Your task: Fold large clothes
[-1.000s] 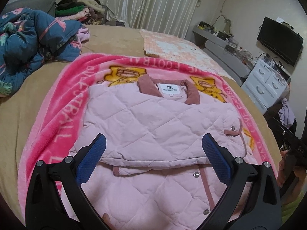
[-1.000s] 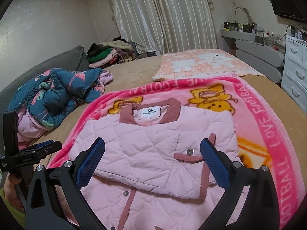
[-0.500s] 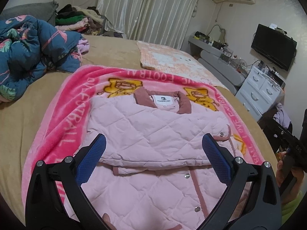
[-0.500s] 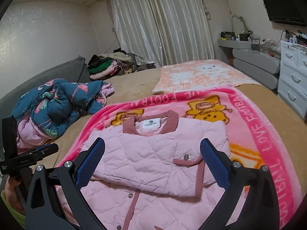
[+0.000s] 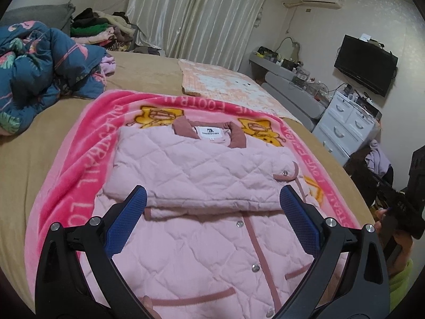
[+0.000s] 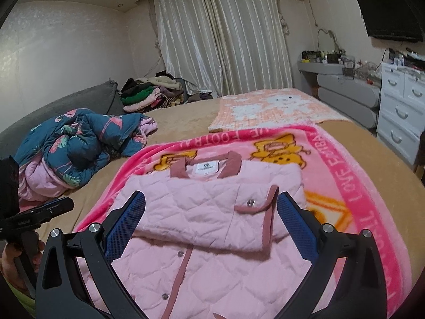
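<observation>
While both claws gape empty (left claw point(image 5: 212, 207), right claw point(image 6: 211, 210)), one pink jacket point(image 5: 202, 180), one pink blanket point(image 5: 66, 175).

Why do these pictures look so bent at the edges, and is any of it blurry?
Left wrist view: fisheye lens bows the bed and darkens the corners; jacket sharp under even indoor light. Right wrist view: same bending, curtains curve; jacket slightly soft, no strong glare.

One jacket point(image 5: 207, 186), two blankets point(image 5: 66, 175).
</observation>
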A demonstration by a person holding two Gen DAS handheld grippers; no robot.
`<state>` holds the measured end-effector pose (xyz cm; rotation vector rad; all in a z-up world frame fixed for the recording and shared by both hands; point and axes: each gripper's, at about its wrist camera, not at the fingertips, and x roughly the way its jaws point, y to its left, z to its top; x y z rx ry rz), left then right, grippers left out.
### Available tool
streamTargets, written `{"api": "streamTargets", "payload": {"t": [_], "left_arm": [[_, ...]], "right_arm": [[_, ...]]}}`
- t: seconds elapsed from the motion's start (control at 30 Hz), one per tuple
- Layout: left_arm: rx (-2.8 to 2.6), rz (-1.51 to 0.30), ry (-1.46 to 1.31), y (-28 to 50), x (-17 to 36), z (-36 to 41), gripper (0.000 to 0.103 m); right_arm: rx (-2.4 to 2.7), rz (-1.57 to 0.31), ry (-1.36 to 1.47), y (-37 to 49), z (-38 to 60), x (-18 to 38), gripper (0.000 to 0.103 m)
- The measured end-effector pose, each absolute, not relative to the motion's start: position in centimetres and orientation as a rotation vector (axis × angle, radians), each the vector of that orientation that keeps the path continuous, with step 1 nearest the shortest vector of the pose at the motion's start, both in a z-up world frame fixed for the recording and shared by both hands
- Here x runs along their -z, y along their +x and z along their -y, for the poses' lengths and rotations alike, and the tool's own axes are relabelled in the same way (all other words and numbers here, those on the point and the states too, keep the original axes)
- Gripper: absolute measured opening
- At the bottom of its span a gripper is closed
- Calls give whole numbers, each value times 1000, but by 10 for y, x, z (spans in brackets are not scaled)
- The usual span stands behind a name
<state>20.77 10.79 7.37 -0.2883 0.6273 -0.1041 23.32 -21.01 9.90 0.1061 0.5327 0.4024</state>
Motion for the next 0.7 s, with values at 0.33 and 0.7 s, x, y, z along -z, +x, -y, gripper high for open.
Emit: {"api": "streamTargets", "payload": {"t": [0.33, 0.7], "left_arm": [[87, -626, -296, 178, -62, -101, 94], [70, -640, -256, 155, -48, -90, 94]], "right_arm": [[-404, -555, 101, 209, 209, -84, 99], [-409, -579, 47, 188, 201, -69, 99]]}}
